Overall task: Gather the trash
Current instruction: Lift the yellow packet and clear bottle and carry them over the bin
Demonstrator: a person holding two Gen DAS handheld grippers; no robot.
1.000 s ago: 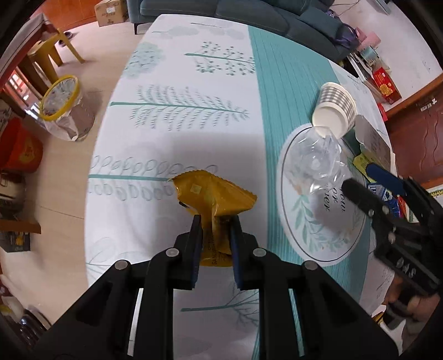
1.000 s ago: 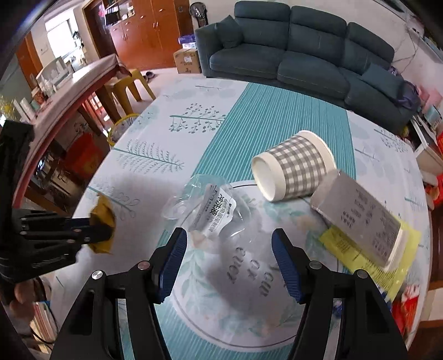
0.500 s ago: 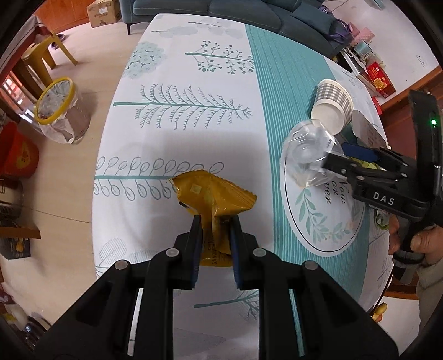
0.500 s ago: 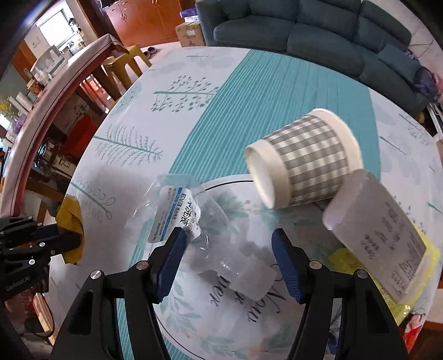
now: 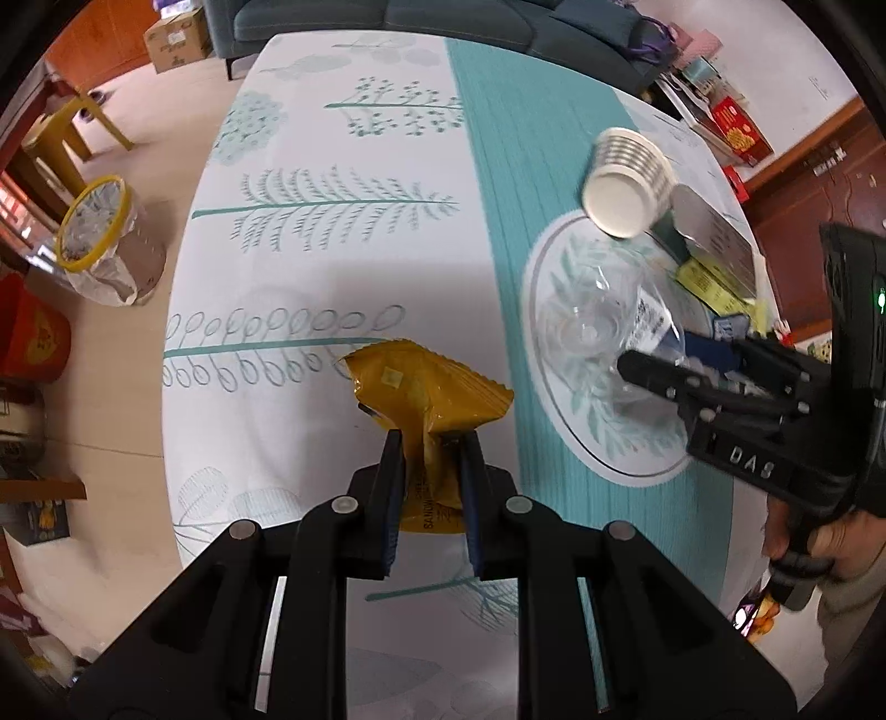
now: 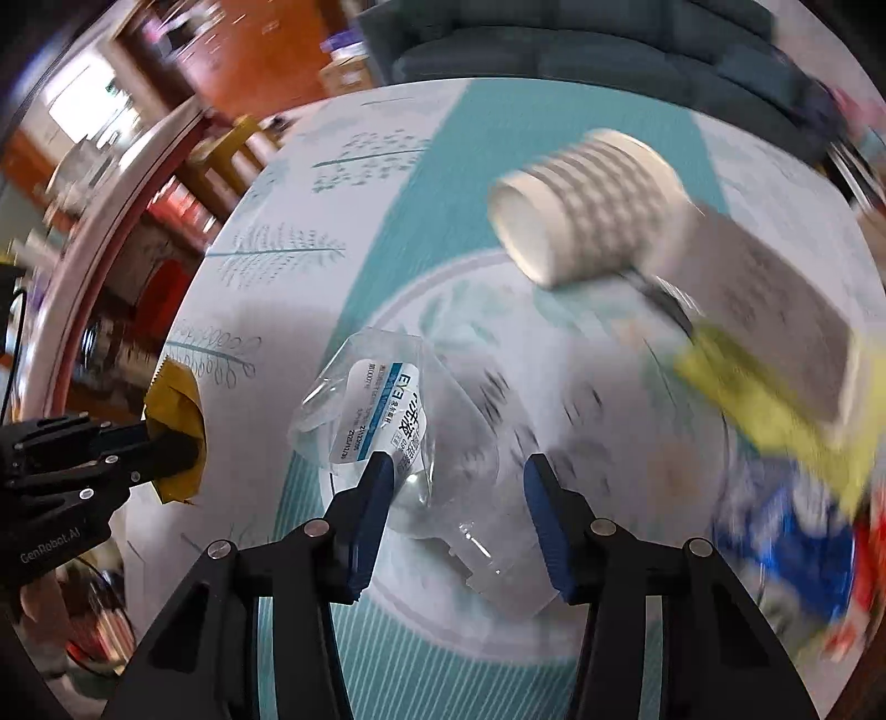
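My left gripper point(image 5: 431, 443) is shut on a crumpled yellow snack wrapper point(image 5: 421, 382) and holds it just above the patterned tablecloth point(image 5: 332, 232). In the right wrist view the wrapper point(image 6: 174, 393) and left gripper point(image 6: 183, 443) show at the left edge. A crushed clear plastic bottle point(image 6: 382, 399) with a white and blue label lies on the round printed motif. My right gripper point(image 6: 458, 462) is low over it, its jaws closing with the bottle's body between the blue pads point(image 6: 545, 498). The left wrist view shows the right gripper point(image 5: 659, 354) at the bottle point(image 5: 592, 327).
A checked paper cup point(image 6: 587, 205) lies on its side beyond the bottle, against a grey carton point(image 6: 775, 310) and a yellow packet point(image 6: 775, 399). A lined bin with a yellow rim point(image 5: 94, 243) stands on the floor left of the table. A dark sofa point(image 5: 443, 16) is behind.
My right gripper has dropped down over the clear bottle and its jaws have narrowed around it. The left gripper still grips the yellow wrapper and has barely moved.
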